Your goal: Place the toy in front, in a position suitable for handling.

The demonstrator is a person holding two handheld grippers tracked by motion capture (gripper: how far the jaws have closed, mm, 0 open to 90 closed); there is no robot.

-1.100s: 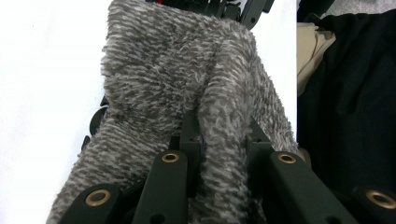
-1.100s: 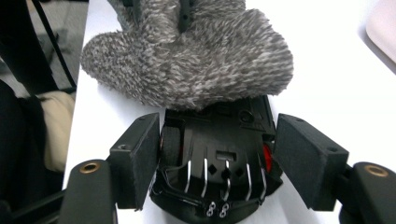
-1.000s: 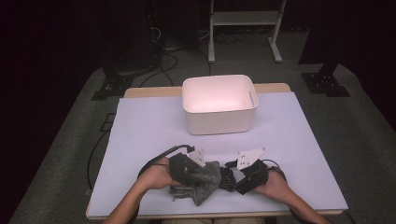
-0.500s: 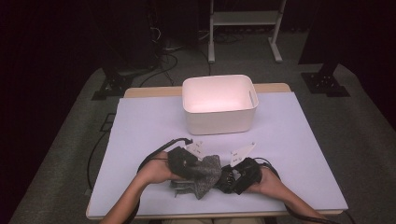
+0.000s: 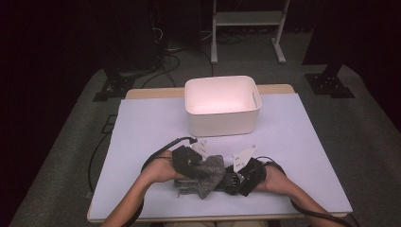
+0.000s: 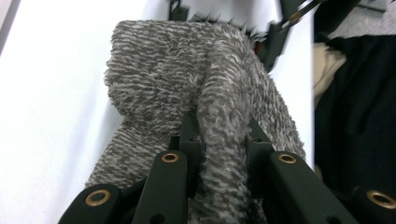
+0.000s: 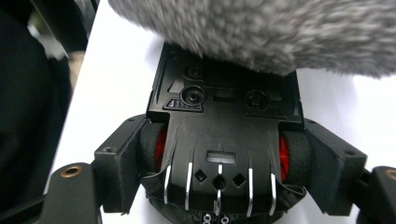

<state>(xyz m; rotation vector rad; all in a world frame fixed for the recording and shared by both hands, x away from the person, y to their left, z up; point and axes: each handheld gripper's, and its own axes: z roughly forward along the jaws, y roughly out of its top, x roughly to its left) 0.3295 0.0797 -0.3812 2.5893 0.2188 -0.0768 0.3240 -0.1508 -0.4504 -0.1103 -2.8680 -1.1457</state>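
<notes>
A grey fuzzy cloth [image 5: 208, 174] lies bunched between my two hands at the table's front edge. My left gripper [image 5: 191, 163] is shut on a fold of it. In the left gripper view the fold of cloth [image 6: 163, 84] stands pinched between the two black jaws of the left gripper [image 6: 219, 135]. My right gripper [image 5: 239, 178] is shut on a black toy car with red wheel hubs. The right gripper view shows the car [image 7: 224, 121] with its underside facing the camera and the right gripper [image 7: 224, 163] pressing on its wheels from both sides. The cloth [image 7: 261, 32] drapes over the car's far end.
A white plastic bin [image 5: 222, 118] stands at the middle back of the pale mat [image 5: 142, 127] that covers the table. Cables trail from both grippers across the front of the mat. Dark floor and a metal stand lie beyond the table.
Both hands stay at the same spot near the front edge. The grippers' grey plates have tipped up slightly and the cloth has bunched a little closer against the car.
</notes>
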